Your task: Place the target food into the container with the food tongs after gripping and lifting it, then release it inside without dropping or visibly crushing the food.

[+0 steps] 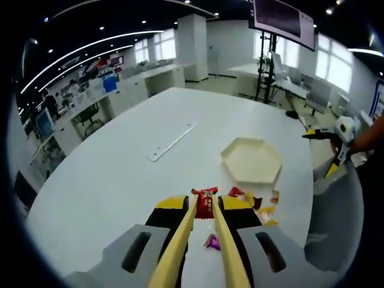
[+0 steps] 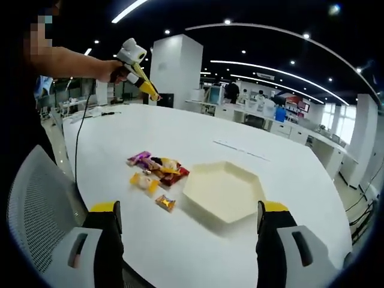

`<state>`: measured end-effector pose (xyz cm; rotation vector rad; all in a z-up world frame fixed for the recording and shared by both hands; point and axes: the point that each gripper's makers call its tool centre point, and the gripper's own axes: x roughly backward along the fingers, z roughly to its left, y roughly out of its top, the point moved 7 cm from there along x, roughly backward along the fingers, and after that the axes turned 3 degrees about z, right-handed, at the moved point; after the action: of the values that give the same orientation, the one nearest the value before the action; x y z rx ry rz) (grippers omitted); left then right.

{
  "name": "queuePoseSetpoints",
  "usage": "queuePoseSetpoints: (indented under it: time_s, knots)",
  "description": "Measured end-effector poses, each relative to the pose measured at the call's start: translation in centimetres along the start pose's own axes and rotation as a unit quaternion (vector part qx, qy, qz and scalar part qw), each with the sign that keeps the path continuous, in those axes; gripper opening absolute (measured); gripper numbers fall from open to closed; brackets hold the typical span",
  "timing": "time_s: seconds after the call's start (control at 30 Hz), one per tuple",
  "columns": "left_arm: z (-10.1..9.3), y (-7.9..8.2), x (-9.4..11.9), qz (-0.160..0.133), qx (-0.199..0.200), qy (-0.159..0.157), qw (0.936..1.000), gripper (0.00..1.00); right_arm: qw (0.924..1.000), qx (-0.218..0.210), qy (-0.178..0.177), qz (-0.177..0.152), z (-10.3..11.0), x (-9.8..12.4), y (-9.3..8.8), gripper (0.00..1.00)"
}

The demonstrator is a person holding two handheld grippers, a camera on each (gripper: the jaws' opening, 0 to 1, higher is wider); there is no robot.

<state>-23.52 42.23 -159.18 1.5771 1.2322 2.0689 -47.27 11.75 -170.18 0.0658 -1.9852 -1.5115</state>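
snacks [image 2: 155, 170] beside tray [image 2: 223, 191], on table [image 2: 252, 144]

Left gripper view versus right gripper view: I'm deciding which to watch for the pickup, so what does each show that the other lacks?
The left gripper view shows yellow tongs closed around a red candy, and a metal strip on the table. The right gripper view shows the right gripper wide open and a mesh chair. Both show the hexagonal tray, the candy pile and the white table.

The left tool's [image 1: 204, 223] tongs hid part of the red packet [image 1: 204, 203] and purple sweet [image 1: 212, 242]. Wrapper print was too small to read. The chair [image 2: 42, 198] was cut off at the right gripper view's left edge.
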Motion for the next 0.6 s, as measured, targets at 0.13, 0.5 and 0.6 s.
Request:
queuePoseSetpoints:
  time_s: [0.13,0.5,0.6]
  knots:
    - [-0.9,1.2,-1.2,0.003,-0.017,-0.019,0.9997,0.15,1.0,0.001,-0.006,0.0,-0.1,0.0,0.0,0.91]
    - [-4.5,4.4,-4.8,-0.01,-0.051,-0.055,0.9972,0.16,1.0,-0.003,-0.001,0.002,-0.1,0.0,-0.1,0.91]
    - [-5.9,5.5,-6.4,-0.011,-0.065,-0.069,0.9955,0.16,1.0,-0.001,-0.001,0.0,0.0,0.1,0.0,0.91]
